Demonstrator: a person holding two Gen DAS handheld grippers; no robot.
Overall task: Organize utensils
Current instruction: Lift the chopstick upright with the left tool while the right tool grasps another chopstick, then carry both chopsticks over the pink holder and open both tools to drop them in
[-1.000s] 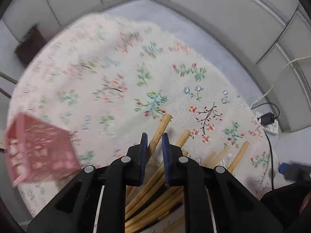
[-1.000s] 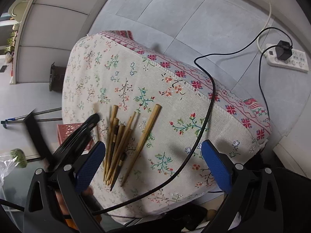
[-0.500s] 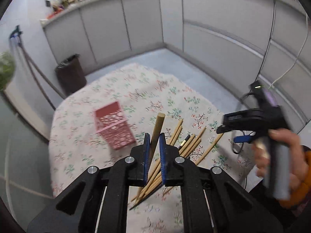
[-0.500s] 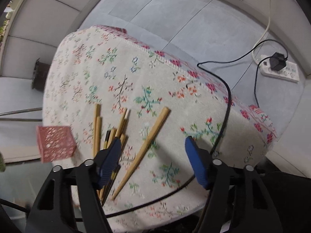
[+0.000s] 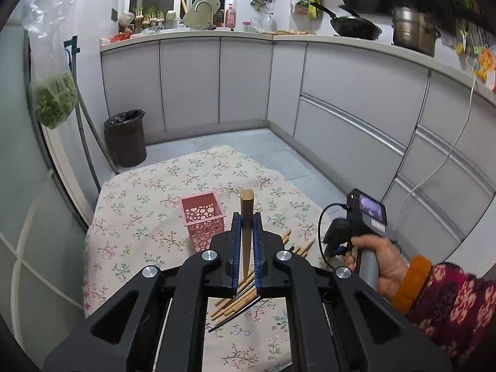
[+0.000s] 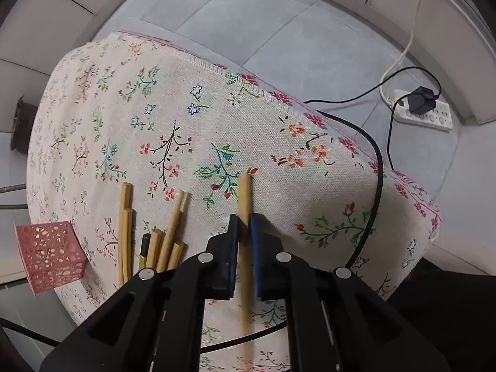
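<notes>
The left gripper [image 5: 247, 223] is clamped on one chopstick [image 5: 247, 217], held up off the cloth with its thick end above the blue pads [image 5: 236, 235]. Just left of it and beyond stands one pink perforated holder [image 5: 203, 217], upright on the floral cloth [image 5: 139, 204]. Below the gripper lies the loose pile [image 5: 238, 300] of chopsticks, partly hidden by the jaws, so no full count can be made from there.

The right gripper [image 6: 244, 223] has its jaws drawn close about a single chopstick [image 6: 245, 204] lying on the cloth (whether they grip it or only flank it cannot be told). To its left lie about six wooden sticks [image 6: 125, 232] and one dark-tipped piece [image 6: 144, 245], and further left is the holder [image 6: 49, 251], near the cloth's edge. A black cable [image 6: 376, 186] drapes over the table corner to the right, clear of the sticks. On the floor beyond lies one power strip [image 6: 424, 113] with a black plug in it.
</notes>
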